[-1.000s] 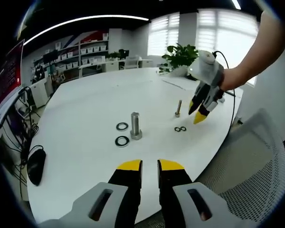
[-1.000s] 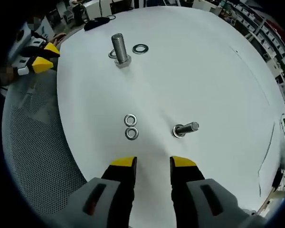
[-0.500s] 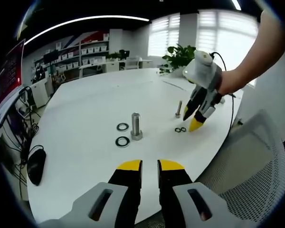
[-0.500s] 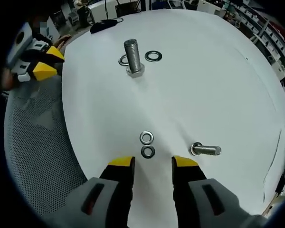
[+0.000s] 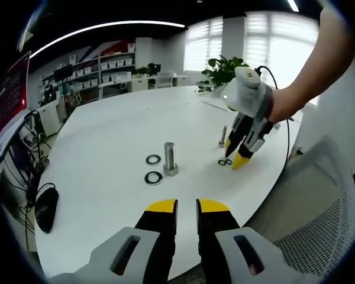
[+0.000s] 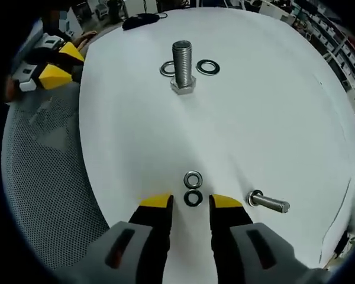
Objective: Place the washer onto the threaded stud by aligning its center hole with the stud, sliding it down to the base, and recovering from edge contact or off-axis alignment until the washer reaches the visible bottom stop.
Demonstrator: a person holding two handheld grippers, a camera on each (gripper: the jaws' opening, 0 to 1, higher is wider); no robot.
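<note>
Two small washers (image 6: 193,189) lie touching on the table (image 6: 272,106), just beyond my right gripper (image 6: 191,202), jaws apart. I should straddle the nearer one squarely, then carry it to the small stud (image 6: 270,203) beside. My left gripper (image 5: 186,206) waits, jaws slightly apart.

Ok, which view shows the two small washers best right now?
The right gripper view: the two small washers lie side by side on the table just ahead of its open jaws, holes clear. The left gripper view shows them far off, tiny, beside the right gripper.
</note>
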